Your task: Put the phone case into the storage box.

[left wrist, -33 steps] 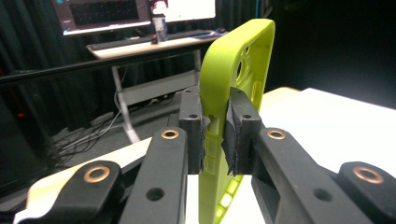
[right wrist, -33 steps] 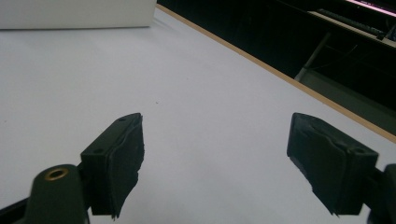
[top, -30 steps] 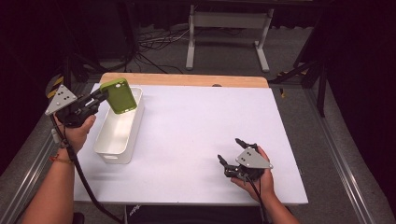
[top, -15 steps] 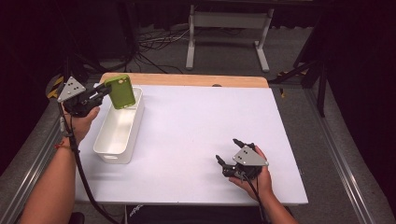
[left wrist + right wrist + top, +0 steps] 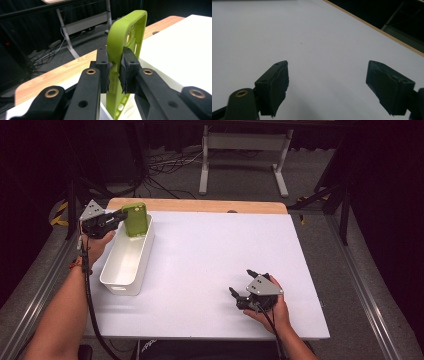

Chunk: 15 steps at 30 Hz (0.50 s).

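A green phone case (image 5: pixel 135 219) stands upright over the far end of a white bin (image 5: pixel 126 261) at the table's left. My left gripper (image 5: pixel 118 218) is shut on the case's edge. In the left gripper view the jaws pinch the case (image 5: pixel 126 37) between their pads (image 5: pixel 105 65), and the left gripper (image 5: pixel 116 71) points toward the table's wooden far edge. My right gripper (image 5: pixel 240 291) rests open near the front right of the white table (image 5: pixel 215 250). The right gripper (image 5: pixel 327 87) has nothing between its fingers (image 5: pixel 275 85), only bare tabletop.
The white bin's inside looks bare where it shows. A wooden strip (image 5: pixel 200 205) runs along the table's far edge. Beyond it stand a metal stand's legs (image 5: pixel 242 165) and floor cables (image 5: pixel 165 162). Black cables trail from both grippers toward the front edge.
My left gripper has carried the green case toward the far end of the bin and turned it more upright. The right gripper has stayed where it was.
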Motion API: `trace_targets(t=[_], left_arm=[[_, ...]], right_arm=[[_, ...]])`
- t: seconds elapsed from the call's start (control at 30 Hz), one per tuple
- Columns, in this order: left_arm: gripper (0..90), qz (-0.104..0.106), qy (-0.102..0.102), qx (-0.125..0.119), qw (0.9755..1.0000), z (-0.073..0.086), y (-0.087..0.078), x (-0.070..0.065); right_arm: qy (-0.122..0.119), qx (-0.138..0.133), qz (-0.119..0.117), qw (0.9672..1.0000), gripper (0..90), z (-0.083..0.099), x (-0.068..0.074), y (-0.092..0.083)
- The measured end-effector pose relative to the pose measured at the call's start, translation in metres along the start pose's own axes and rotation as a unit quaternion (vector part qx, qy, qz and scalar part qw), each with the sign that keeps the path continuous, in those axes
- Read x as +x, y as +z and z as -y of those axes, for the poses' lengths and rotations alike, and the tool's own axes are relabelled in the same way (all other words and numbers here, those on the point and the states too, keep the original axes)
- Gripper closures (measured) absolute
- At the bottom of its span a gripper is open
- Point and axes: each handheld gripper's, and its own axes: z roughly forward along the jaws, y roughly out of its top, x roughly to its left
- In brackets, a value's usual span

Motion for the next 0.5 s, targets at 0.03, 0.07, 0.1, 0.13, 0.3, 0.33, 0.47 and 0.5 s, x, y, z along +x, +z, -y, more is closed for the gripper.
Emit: trace_targets(t=[0.03, 0.07, 0.1, 0.13, 0.3, 0.33, 0.47, 0.5], left_arm=[[79.3, 0.0, 0.0, 0.0, 1.0, 0.0, 0.0, 0.0], [79.3, -0.002, 0.0, 0.001, 1.0, 0.002, 0.003, 0.0], [79.3, -0.001, 0.002, 0.003, 1.0, 0.003, 0.005, 0.001], [79.3, 0.0, -0.003, 0.002, 1.0, 0.006, 0.009, 0.002], [79.2, 0.003, -0.005, 0.003, 1.0, 0.009, 0.015, 0.005], [79.2, 0.004, -0.007, 0.0, 1.0, 0.009, 0.015, 0.005], [78.1, -0.018, -0.005, 0.01, 0.9998, 0.01, 0.018, 0.008], [77.8, -0.026, -0.003, 0.01, 0.9996, 0.01, 0.019, 0.009]], right_arm=[[0.0, 0.0, 0.0, 1.0, 19.6, 0.0, 0.0, 0.0], [0.001, 0.002, 0.001, 1.0, 19.6, 0.001, 0.0, 0.0], [0.002, 0.005, 0.002, 1.0, 19.6, 0.002, 0.0, 0.0], [0.003, 0.005, 0.002, 1.0, 19.6, 0.002, 0.0, 0.0], [0.005, 0.011, 0.002, 0.9999, 19.6, 0.004, 0.0, 0.0], [0.005, 0.013, 0.002, 0.9999, 19.6, 0.004, 0.001, -0.001], [0.003, 0.02, -0.001, 0.9998, 19.6, 0.007, 0.003, -0.001], [0.004, 0.021, -0.001, 0.9998, 19.6, 0.007, 0.003, -0.001]])
